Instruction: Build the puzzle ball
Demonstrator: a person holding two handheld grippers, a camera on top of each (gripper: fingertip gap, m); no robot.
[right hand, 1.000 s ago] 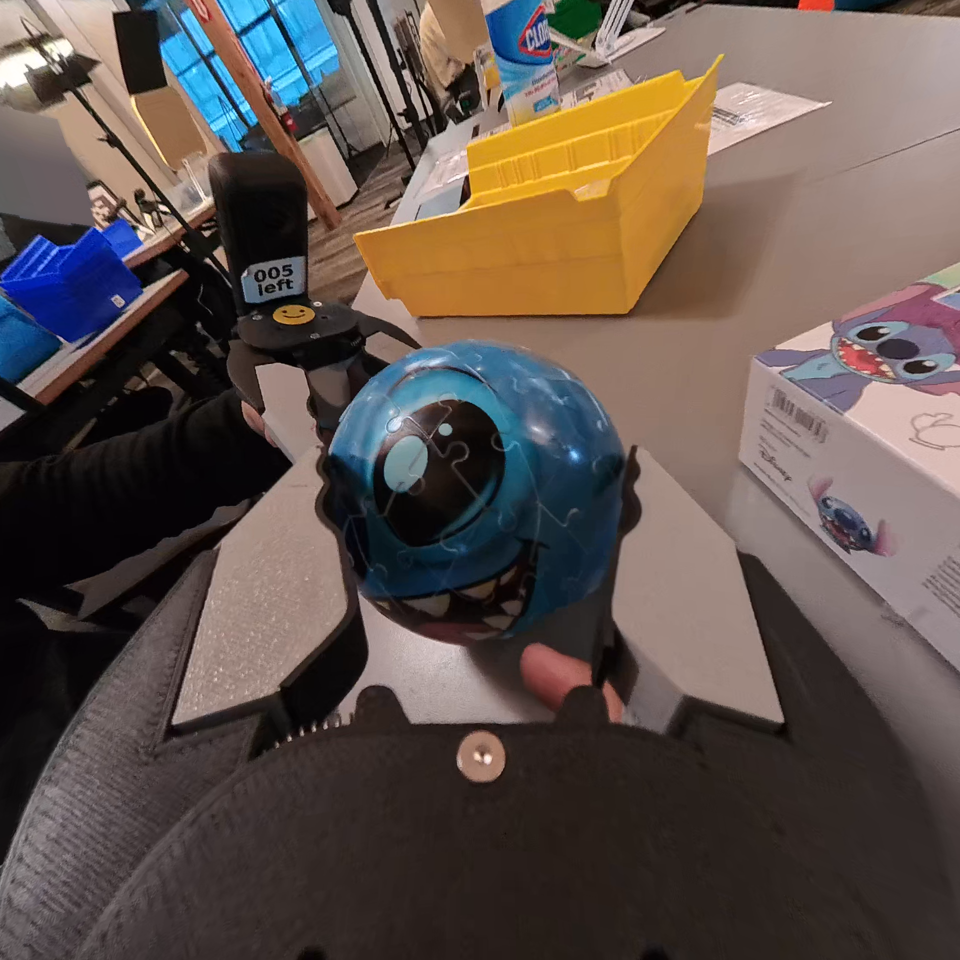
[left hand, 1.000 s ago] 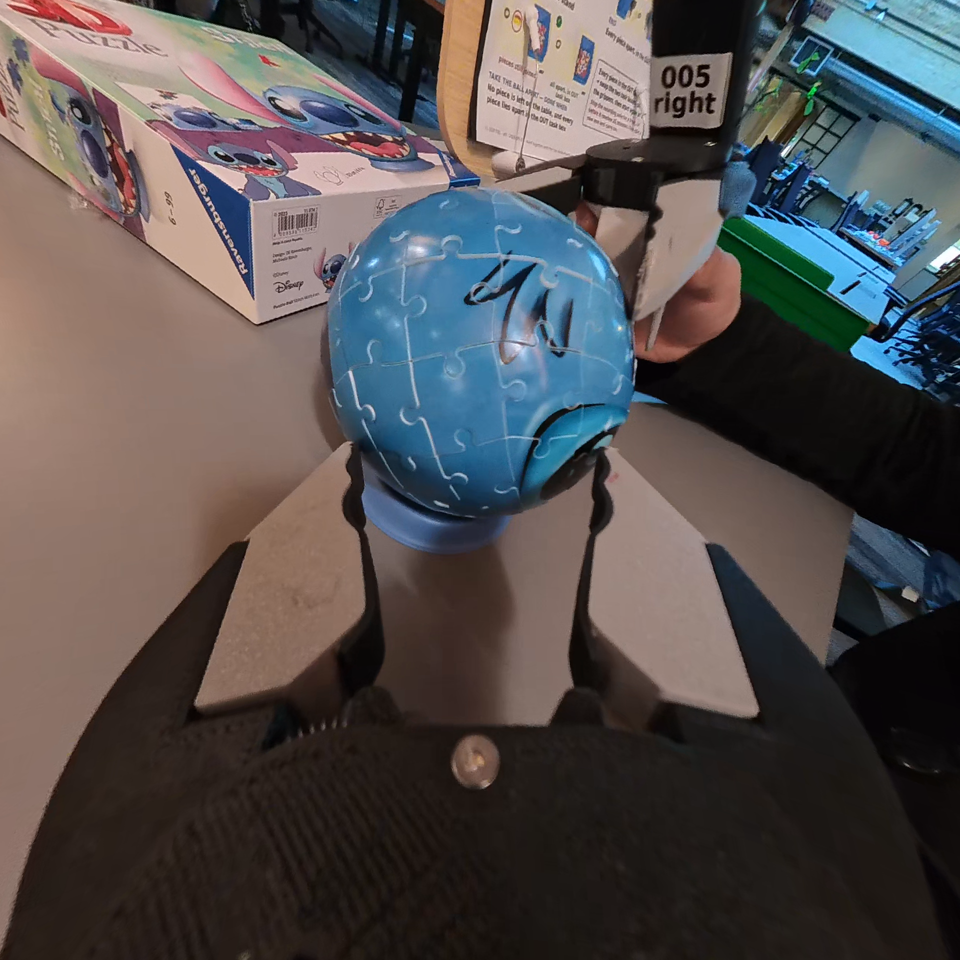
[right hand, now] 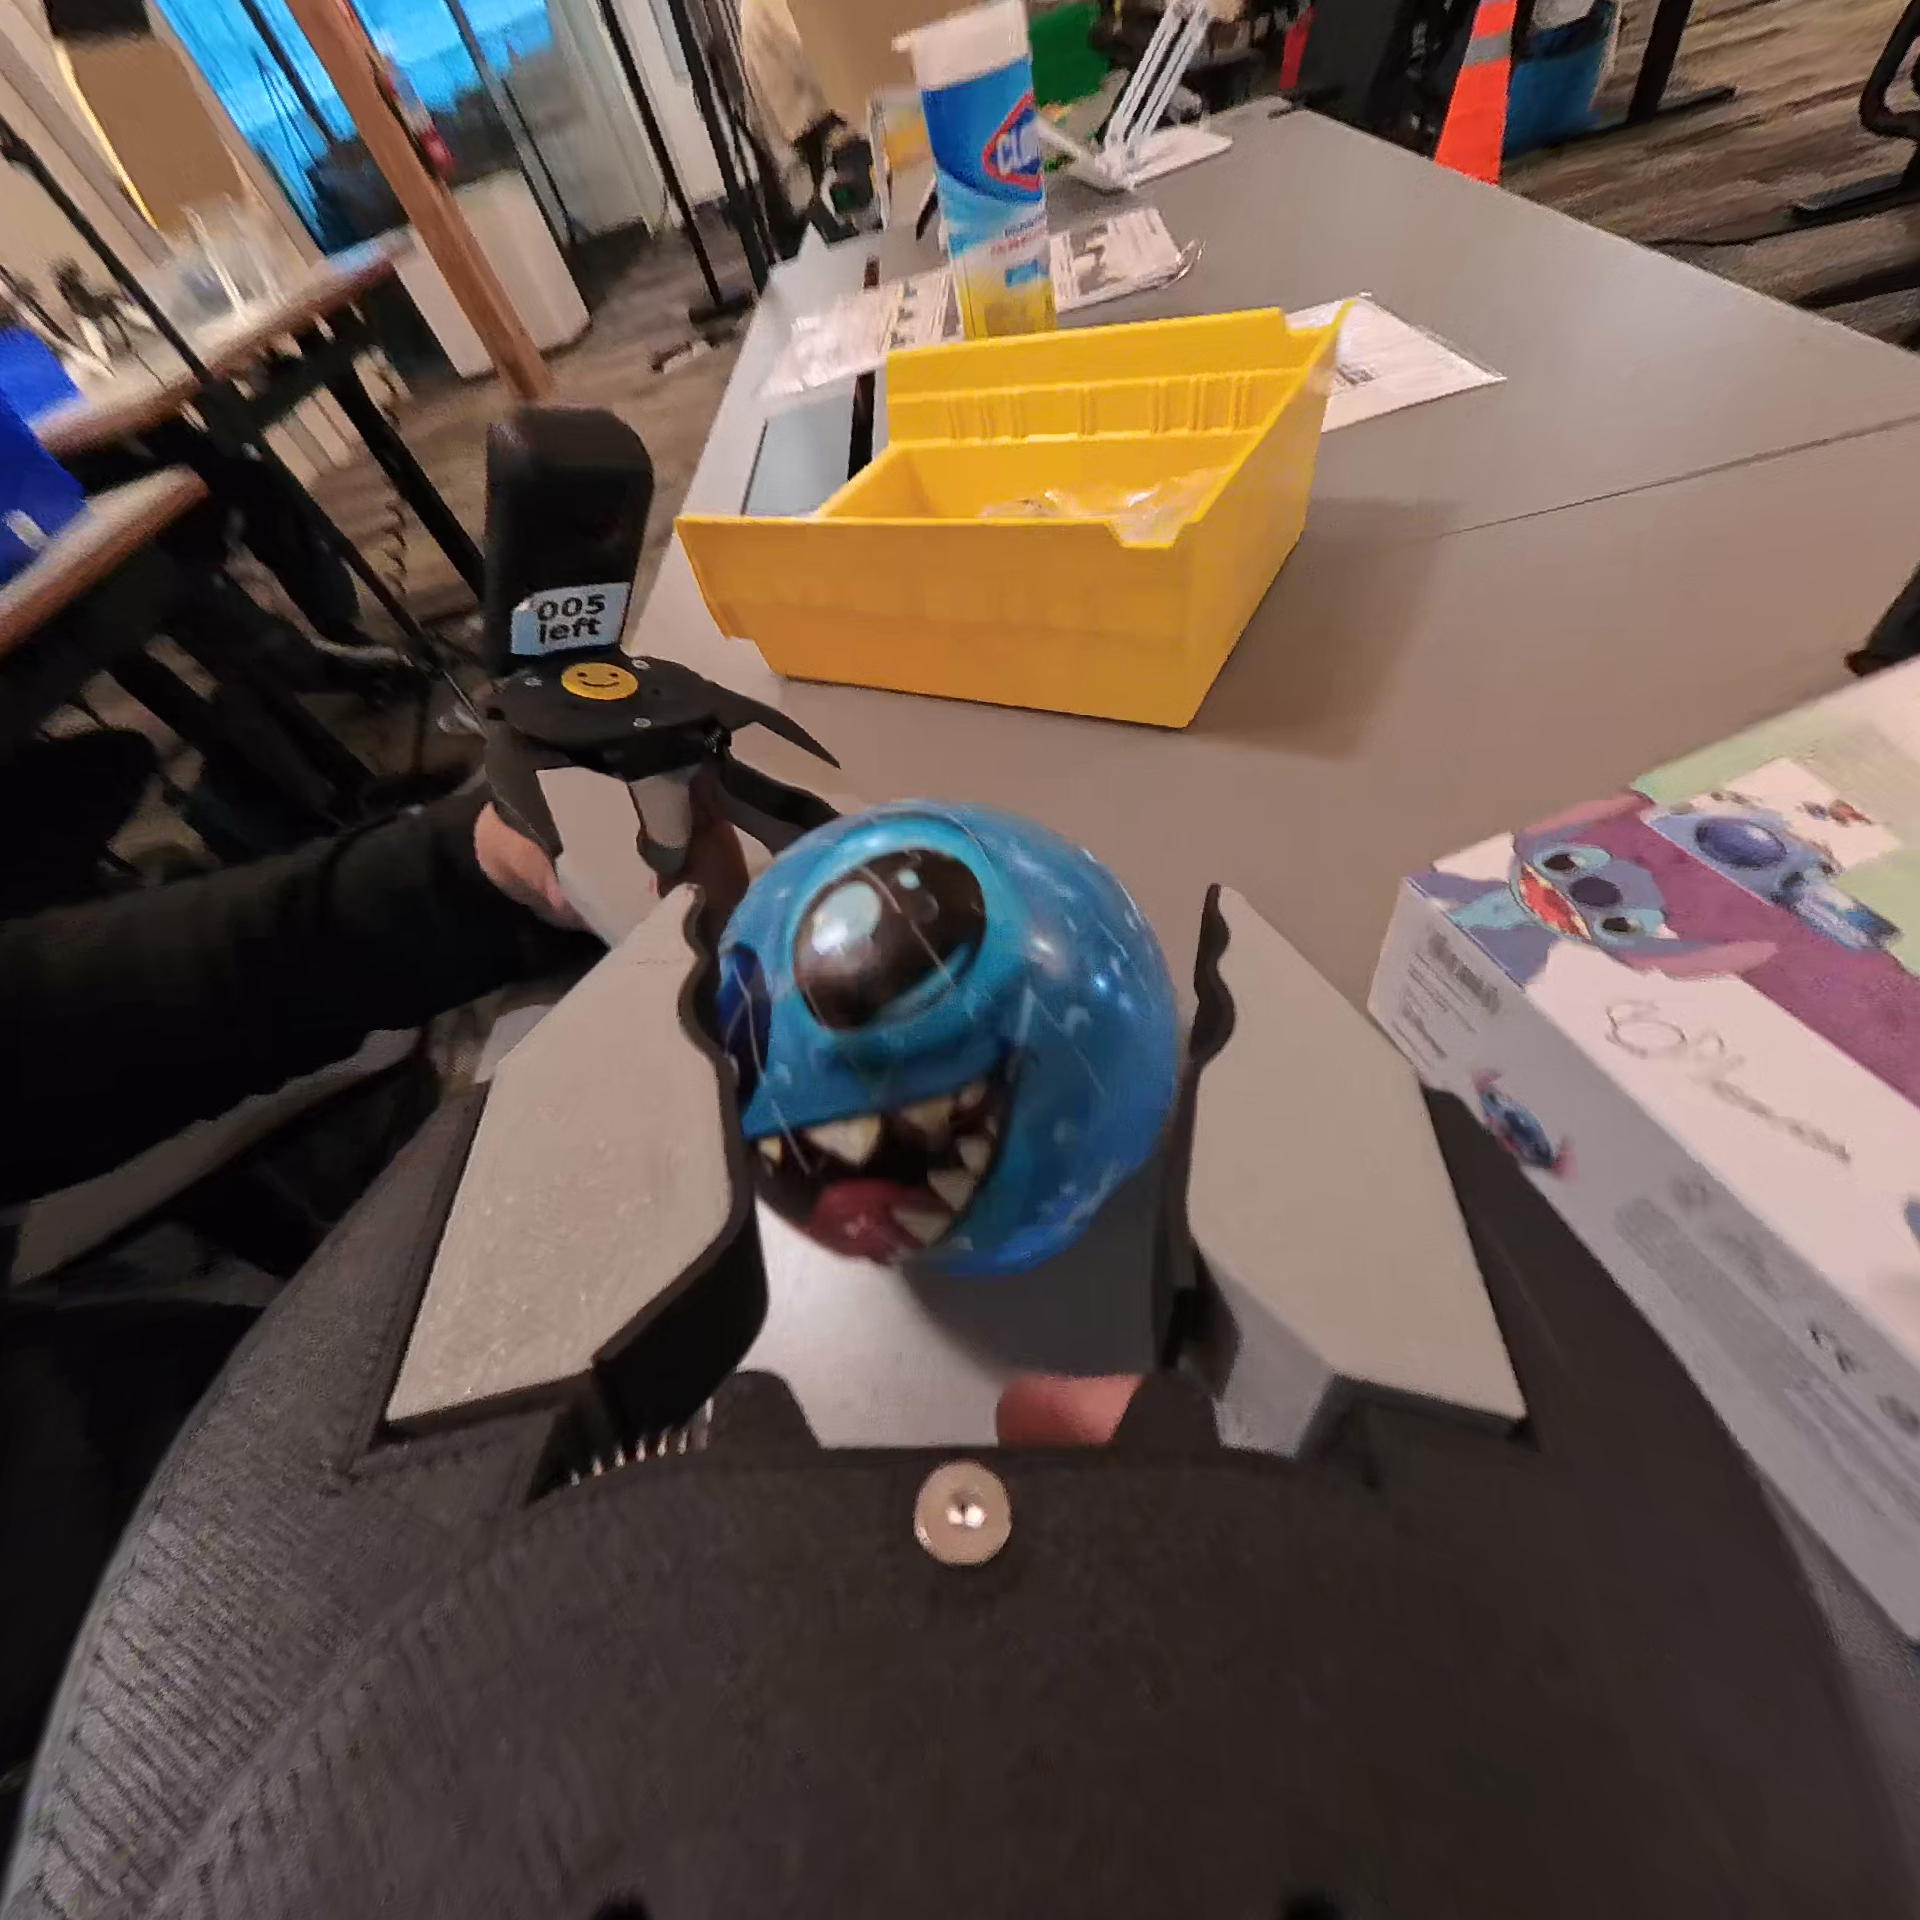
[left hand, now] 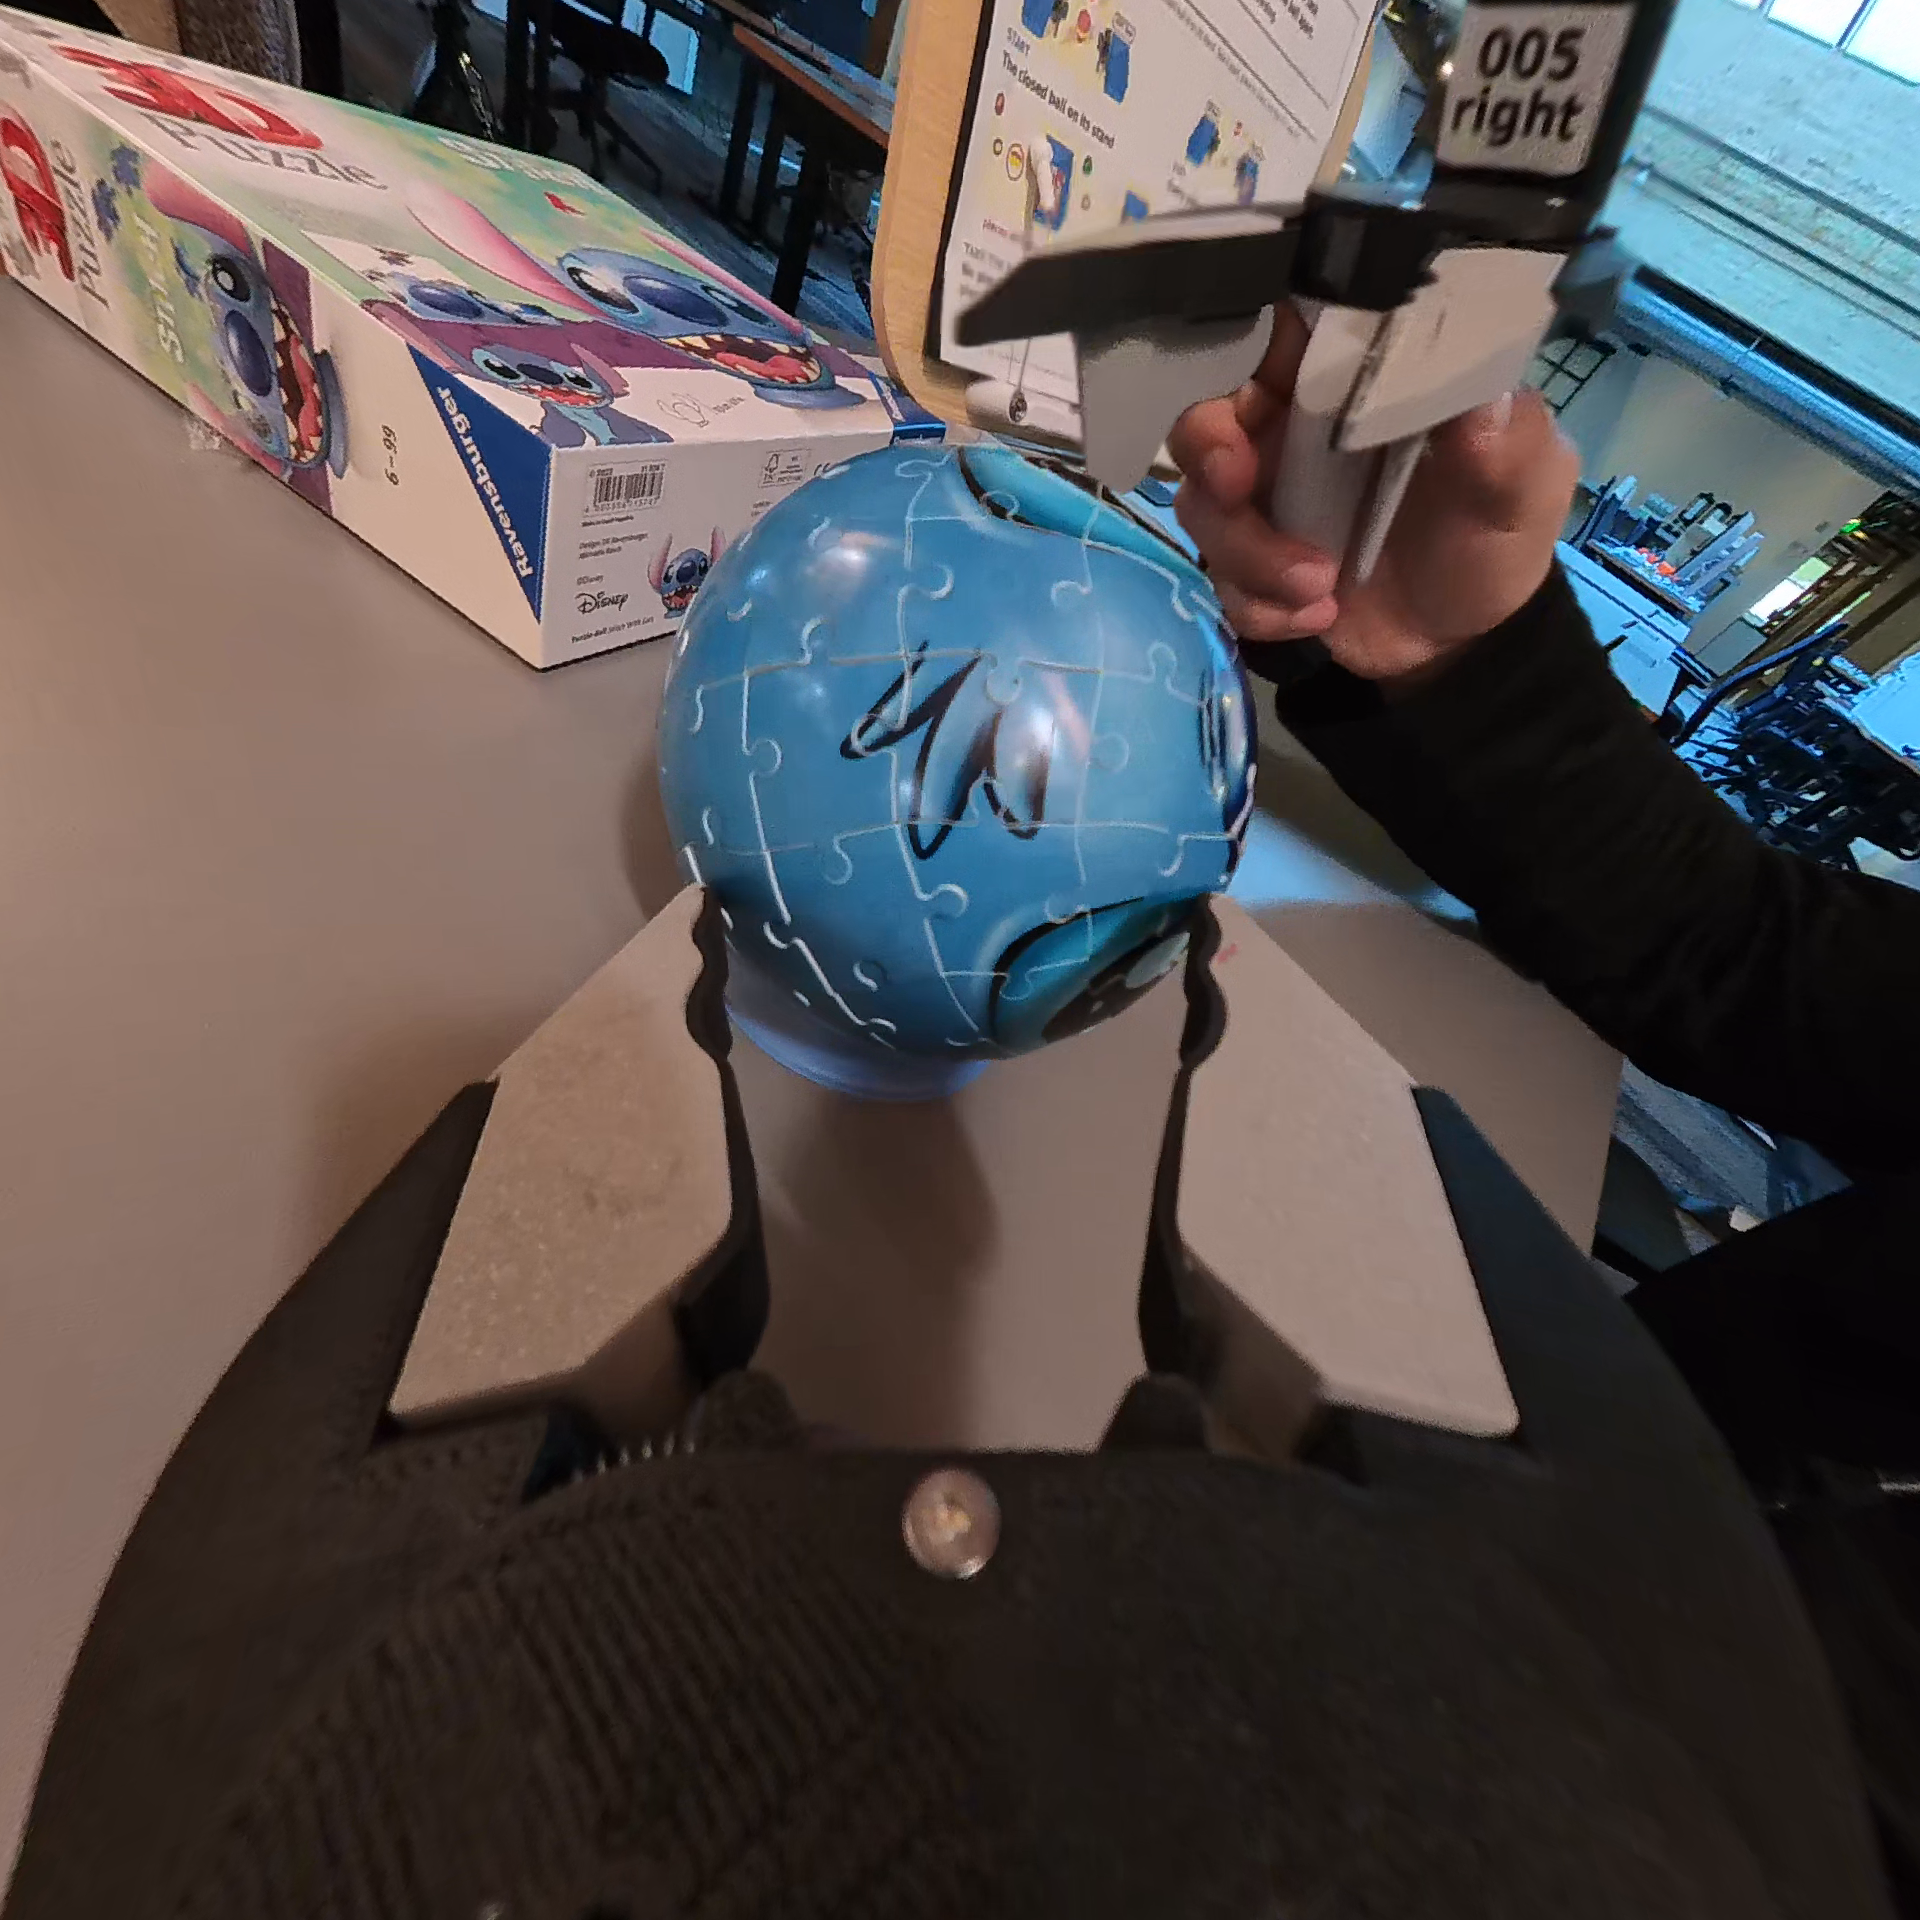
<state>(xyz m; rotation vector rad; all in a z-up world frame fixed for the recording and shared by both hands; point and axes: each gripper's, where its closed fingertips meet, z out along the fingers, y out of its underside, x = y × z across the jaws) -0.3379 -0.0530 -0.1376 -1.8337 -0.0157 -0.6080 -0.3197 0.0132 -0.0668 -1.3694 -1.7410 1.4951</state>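
Left wrist | puzzle ball on stand | printed box behind

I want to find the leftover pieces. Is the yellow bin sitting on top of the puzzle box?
No, the yellow bin rests on the table, apart from the puzzle box.

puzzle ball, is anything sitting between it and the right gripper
Nothing visible does. In the right wrist view the puzzle ball sits directly between the open fingers of the right gripper, with only bare table around it. The yellow bin and puzzle box stand off to the sides.
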